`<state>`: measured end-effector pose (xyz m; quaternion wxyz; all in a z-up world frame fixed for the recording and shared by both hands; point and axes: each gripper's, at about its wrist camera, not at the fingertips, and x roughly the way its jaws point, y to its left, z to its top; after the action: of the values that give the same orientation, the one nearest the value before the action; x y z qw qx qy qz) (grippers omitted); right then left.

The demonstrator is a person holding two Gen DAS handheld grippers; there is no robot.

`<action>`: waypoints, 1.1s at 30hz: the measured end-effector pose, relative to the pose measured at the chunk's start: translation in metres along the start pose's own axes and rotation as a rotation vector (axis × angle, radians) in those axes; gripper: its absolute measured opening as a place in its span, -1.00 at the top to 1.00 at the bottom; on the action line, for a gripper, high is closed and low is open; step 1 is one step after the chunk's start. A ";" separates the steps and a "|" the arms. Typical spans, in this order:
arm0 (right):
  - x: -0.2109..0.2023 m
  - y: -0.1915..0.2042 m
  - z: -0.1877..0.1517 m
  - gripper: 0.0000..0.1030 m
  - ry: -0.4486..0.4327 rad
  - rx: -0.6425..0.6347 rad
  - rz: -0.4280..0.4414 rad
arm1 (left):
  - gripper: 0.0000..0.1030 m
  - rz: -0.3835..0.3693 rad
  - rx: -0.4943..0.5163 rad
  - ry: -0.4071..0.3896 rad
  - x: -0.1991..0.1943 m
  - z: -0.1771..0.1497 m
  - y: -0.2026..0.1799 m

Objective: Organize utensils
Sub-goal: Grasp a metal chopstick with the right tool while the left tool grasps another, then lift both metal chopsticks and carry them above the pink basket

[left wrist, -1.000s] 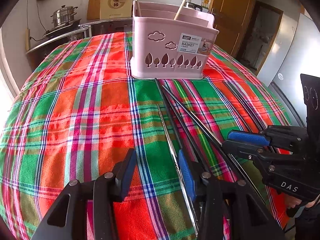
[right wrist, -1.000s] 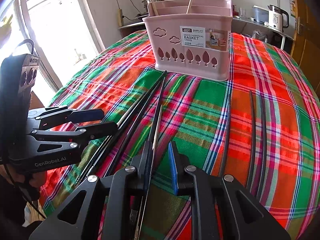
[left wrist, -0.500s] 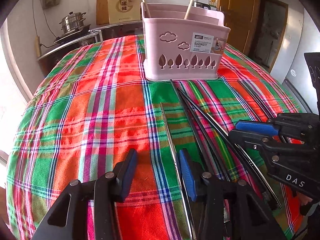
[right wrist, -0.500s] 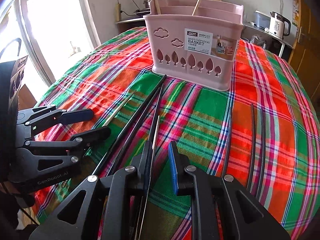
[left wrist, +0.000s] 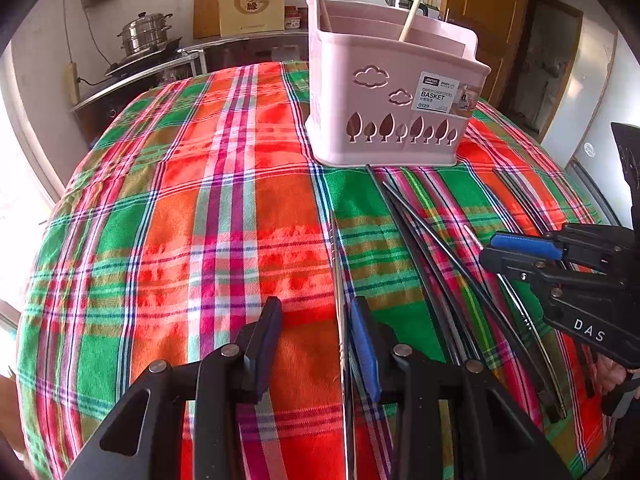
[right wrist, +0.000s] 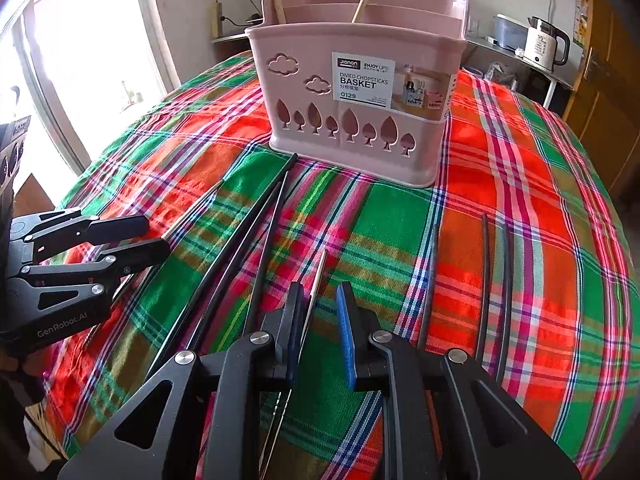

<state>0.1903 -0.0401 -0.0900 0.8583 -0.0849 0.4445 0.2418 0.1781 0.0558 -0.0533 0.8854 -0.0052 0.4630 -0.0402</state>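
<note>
One silver chopstick (left wrist: 337,280) between closing left hand-held gripper (left wrist: 316,344) jaws, against right pad.

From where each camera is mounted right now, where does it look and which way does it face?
Left wrist view: sits on the left gripper, looks down along it over the plaid tablecloth toward the pink basket; the closing jaws straddle a silver chopstick; the right gripper shows at the right edge.
Right wrist view: sits on the right gripper, faces the same basket; a silver chopstick lies between its jaws; the left gripper shows at the left edge.
Shared: basket, tablecloth, black chopsticks.
</note>
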 end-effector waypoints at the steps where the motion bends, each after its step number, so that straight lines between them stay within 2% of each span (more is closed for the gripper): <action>1: 0.002 0.000 0.002 0.66 0.003 0.003 -0.002 | 0.30 -0.009 0.009 0.009 0.003 0.005 0.000; 6: 0.007 0.002 0.010 0.68 0.010 0.011 -0.019 | 0.30 -0.020 0.040 0.041 0.017 0.024 -0.003; 9: 0.008 0.003 0.010 0.76 0.010 0.000 -0.037 | 0.32 -0.006 0.065 0.048 0.023 0.031 -0.008; 11: 0.009 0.003 0.011 0.88 0.012 0.002 -0.036 | 0.41 -0.011 0.080 0.054 0.026 0.036 -0.011; 14: 0.010 0.002 0.013 0.90 0.014 0.004 -0.032 | 0.83 -0.014 0.074 0.062 0.029 0.042 -0.011; 15: 0.010 0.001 0.014 0.91 0.013 0.007 -0.028 | 0.88 -0.014 0.069 0.065 0.030 0.044 -0.010; 20: -0.003 -0.004 0.017 0.93 -0.023 0.024 -0.005 | 0.92 -0.045 0.041 0.069 0.027 0.047 -0.005; 25: -0.028 -0.006 0.026 0.93 -0.087 0.037 0.022 | 0.93 -0.058 0.039 0.015 0.002 0.053 -0.004; 33: -0.078 -0.006 0.044 0.93 -0.214 0.035 0.017 | 0.93 -0.075 0.054 -0.127 -0.063 0.075 -0.007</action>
<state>0.1864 -0.0560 -0.0018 0.9001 -0.0399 0.3551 0.2492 0.2033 0.0516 0.0411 0.9107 -0.0012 0.4042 -0.0855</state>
